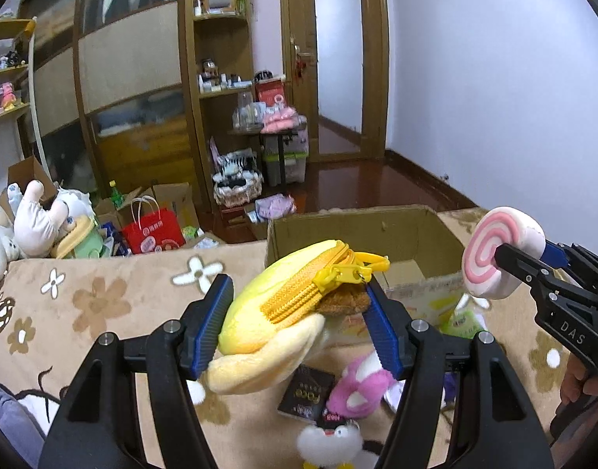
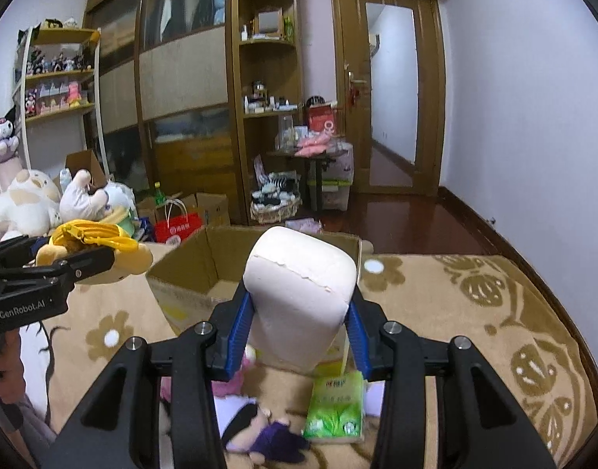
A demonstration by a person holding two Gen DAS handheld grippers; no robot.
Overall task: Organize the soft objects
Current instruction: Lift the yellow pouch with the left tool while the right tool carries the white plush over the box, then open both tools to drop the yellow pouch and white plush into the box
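Plush and light, the yellow zip pouch (image 1: 283, 305) gives under my left gripper (image 1: 295, 324) clamped across its belly, my right gripper (image 2: 299, 336) pinches the squashy swirl cushion (image 2: 302, 293), both just short of the cardboard box (image 1: 377, 226), whose near wall, I think, blocks a low entry.

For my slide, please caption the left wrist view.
Left hand-held gripper holds banana pouch before cardboard box.

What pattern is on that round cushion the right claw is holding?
A pink and white spiral on the lollipop plush, seen best in the left wrist view.
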